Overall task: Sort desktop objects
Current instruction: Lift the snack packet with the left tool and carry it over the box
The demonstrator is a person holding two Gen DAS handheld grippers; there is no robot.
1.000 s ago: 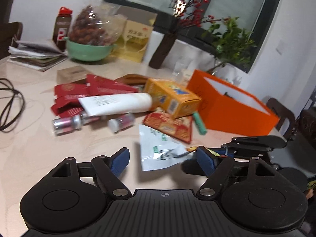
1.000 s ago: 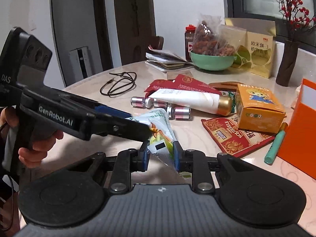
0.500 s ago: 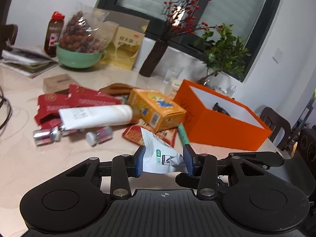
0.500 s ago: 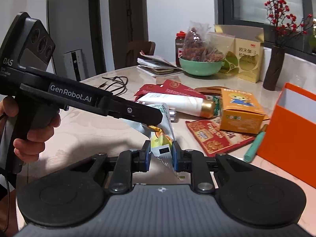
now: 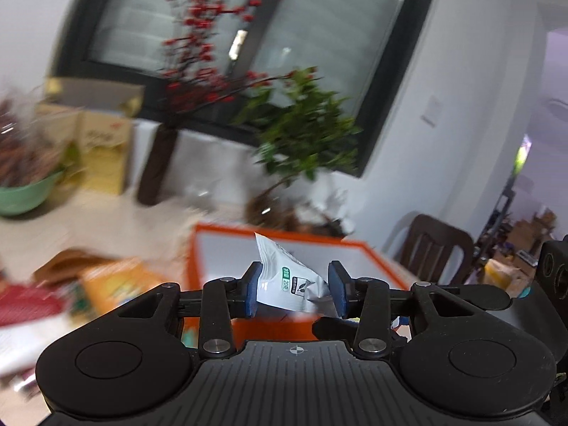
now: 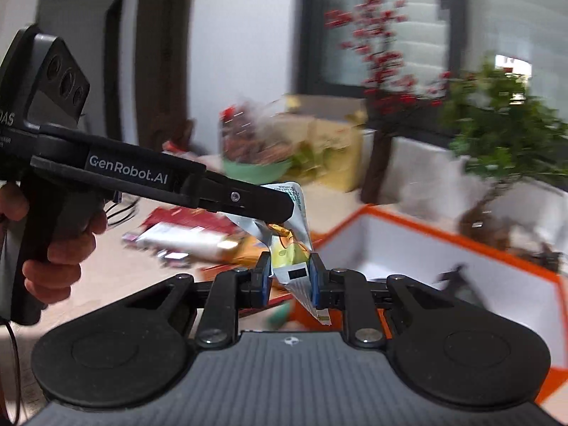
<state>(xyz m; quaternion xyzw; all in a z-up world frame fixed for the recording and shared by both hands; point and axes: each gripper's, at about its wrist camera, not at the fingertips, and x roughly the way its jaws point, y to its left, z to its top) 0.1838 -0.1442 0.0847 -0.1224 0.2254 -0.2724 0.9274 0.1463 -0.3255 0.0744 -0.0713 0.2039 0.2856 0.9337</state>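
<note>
Left wrist view: left gripper (image 5: 293, 291) fills the lower half, its blue pads closed on a white foil sachet (image 5: 284, 277) that stands up between them, green print facing the camera.
Beyond it: orange box (image 5: 358, 246) with a white inside, open at the top, lying from 12 to 2 o'clock of the pads; blurred yellow carton (image 5: 117, 280) at 9 o'clock.
Background: green potted plant (image 5: 305, 142) and a vase of red berry branches (image 5: 198, 49) by the window, all smeared by motion.
Right wrist view: right gripper (image 6: 289, 280) is also closed on the sachet (image 6: 289, 248), pinching its lower yellow-and-white end.
Other tool here: the left gripper (image 6: 273, 209) reaches in from 9 o'clock and clamps the sachet's upper edge; a hand (image 6: 60, 241) holds its grip.
Box here: the orange box (image 6: 443, 227) sits at 2 to 3 o'clock, its opening close by.
Step in hand: the sachet is held in the air by both tools, likely on its way to the box.
Next move: probably bring it over the opening, then both tools must let go together.
</note>
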